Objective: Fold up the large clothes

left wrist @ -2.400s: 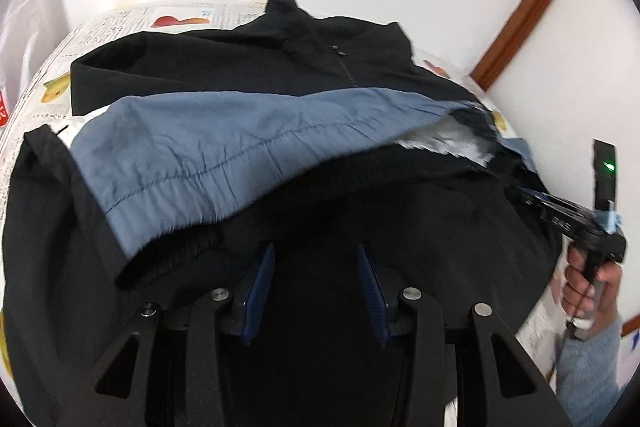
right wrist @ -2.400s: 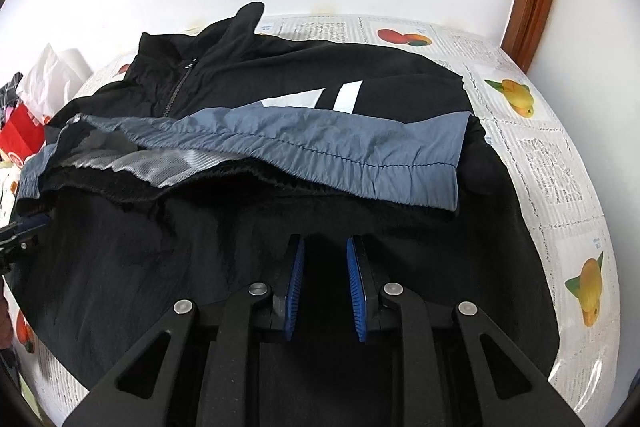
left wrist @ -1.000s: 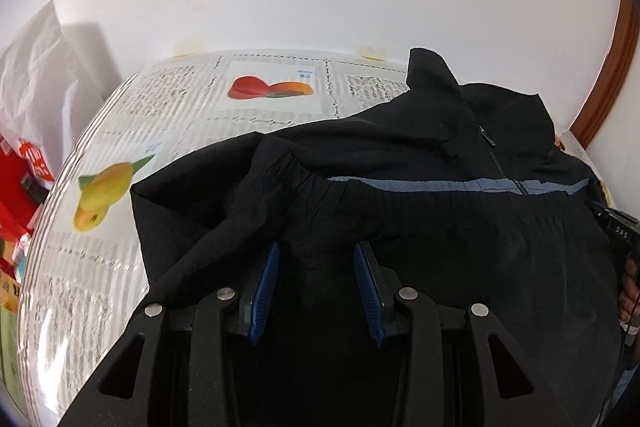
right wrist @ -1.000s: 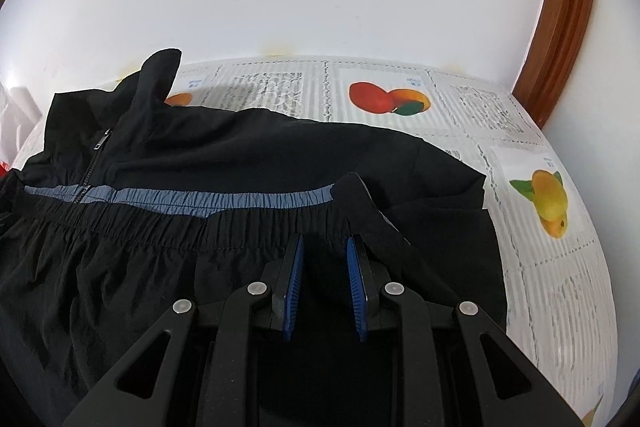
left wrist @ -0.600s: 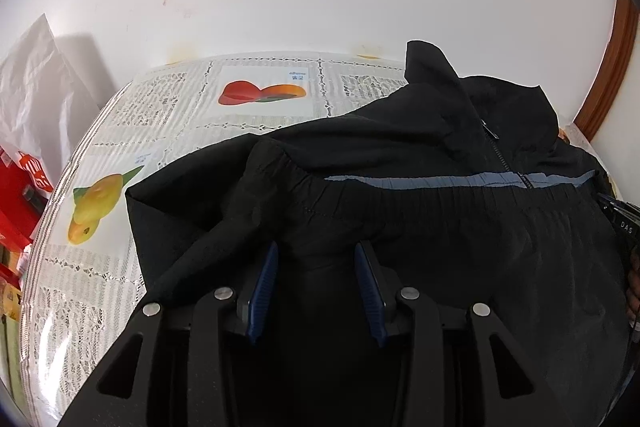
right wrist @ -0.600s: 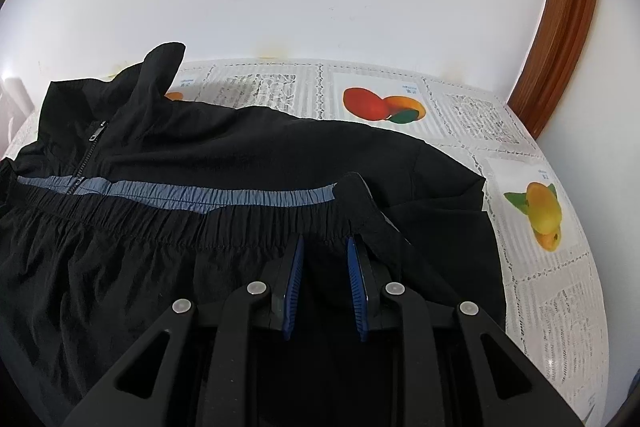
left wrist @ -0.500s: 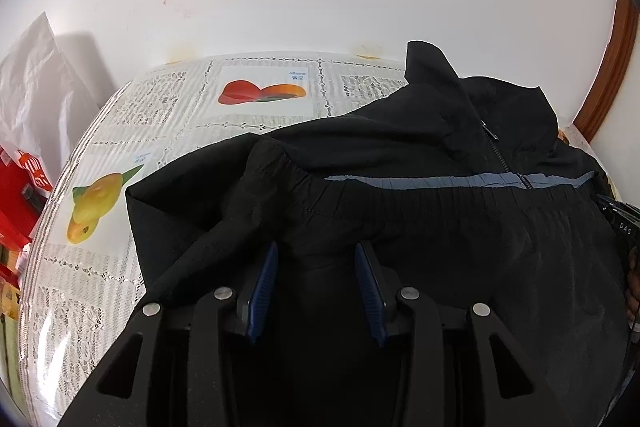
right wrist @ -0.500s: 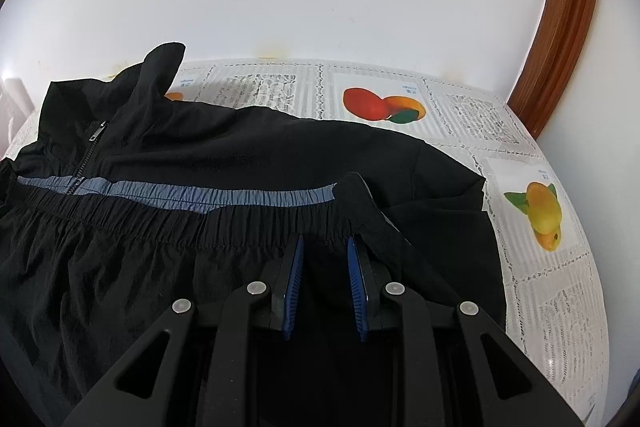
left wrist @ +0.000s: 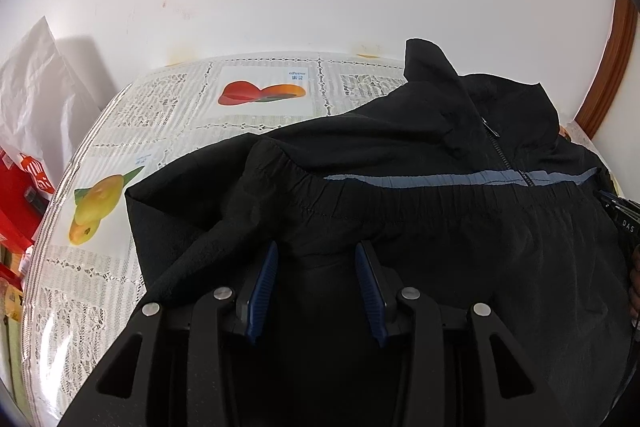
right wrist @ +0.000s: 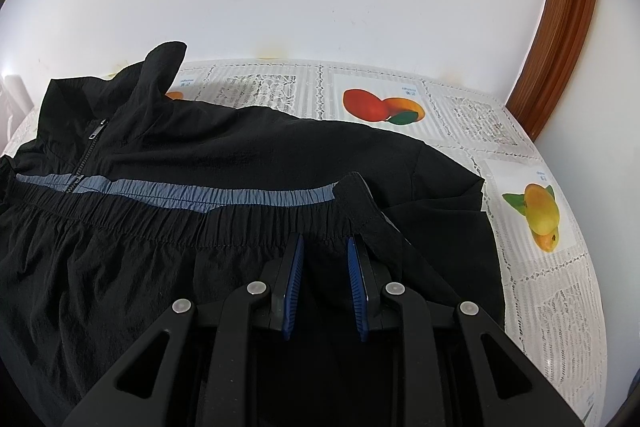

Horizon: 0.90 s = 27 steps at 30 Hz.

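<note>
A black zip jacket (left wrist: 400,155) lies on the table, collar toward the wall. Its lower half is folded up over the chest. The gathered elastic hem (right wrist: 240,215) runs across just below a blue-grey strip (right wrist: 200,197). My left gripper (left wrist: 316,259) is shut on bunched black fabric at the hem's left end (left wrist: 280,179). At the hem's right corner (right wrist: 360,195), black cloth fills the narrow gap of my right gripper (right wrist: 324,247), which is shut on it. The right gripper's black body (left wrist: 624,219) shows at the left wrist view's right edge.
A lace tablecloth with fruit pictures (left wrist: 160,131) covers the table, bare to the left and right (right wrist: 540,307) of the jacket. A white bag (left wrist: 32,99) and red boxes (left wrist: 20,195) stand off the left edge. A wooden door frame (right wrist: 560,27) rises at the right.
Since the earliest frames the hem, then raised with its blue-grey lining showing, has been carried forward and laid over the chest. Over the last second nothing has visibly moved.
</note>
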Each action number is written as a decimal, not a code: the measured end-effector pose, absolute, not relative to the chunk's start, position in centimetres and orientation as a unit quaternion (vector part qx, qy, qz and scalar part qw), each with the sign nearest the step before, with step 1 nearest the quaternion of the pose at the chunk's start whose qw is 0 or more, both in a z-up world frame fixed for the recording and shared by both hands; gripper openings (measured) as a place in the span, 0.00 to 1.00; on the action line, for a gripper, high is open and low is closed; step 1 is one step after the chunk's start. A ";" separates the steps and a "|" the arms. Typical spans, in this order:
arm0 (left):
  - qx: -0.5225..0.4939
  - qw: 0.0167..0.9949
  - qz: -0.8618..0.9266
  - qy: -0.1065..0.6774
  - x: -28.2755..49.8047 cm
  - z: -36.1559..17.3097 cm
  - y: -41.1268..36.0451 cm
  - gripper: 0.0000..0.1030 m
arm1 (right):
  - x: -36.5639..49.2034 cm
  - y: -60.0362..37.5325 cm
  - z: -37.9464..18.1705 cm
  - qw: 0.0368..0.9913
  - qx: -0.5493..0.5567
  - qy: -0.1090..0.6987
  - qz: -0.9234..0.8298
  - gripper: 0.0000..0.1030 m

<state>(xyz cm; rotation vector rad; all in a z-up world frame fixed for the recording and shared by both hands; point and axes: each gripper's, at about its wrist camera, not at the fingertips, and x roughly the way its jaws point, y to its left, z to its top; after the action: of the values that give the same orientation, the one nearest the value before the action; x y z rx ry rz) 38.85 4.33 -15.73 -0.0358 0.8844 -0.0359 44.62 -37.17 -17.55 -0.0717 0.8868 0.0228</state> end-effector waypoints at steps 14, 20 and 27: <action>-0.013 0.903 -0.021 0.428 38.7 -15.7 4.1 0.41 | 44.7 -37.1 -17.5 0.903 -0.035 0.429 0.011 0.22; -0.014 0.903 -0.022 0.428 38.8 -15.7 4.1 0.42 | 44.7 -37.1 -17.5 0.903 -0.035 0.429 0.011 0.22; -0.014 0.903 -0.023 0.428 38.8 -15.7 4.1 0.44 | 44.7 -37.1 -17.5 0.903 -0.035 0.429 0.011 0.22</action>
<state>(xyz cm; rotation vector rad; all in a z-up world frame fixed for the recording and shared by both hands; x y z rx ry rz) 38.76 4.10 -15.73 -0.0299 0.8850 -0.0476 44.69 -37.11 -17.51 -0.0715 0.8871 0.0228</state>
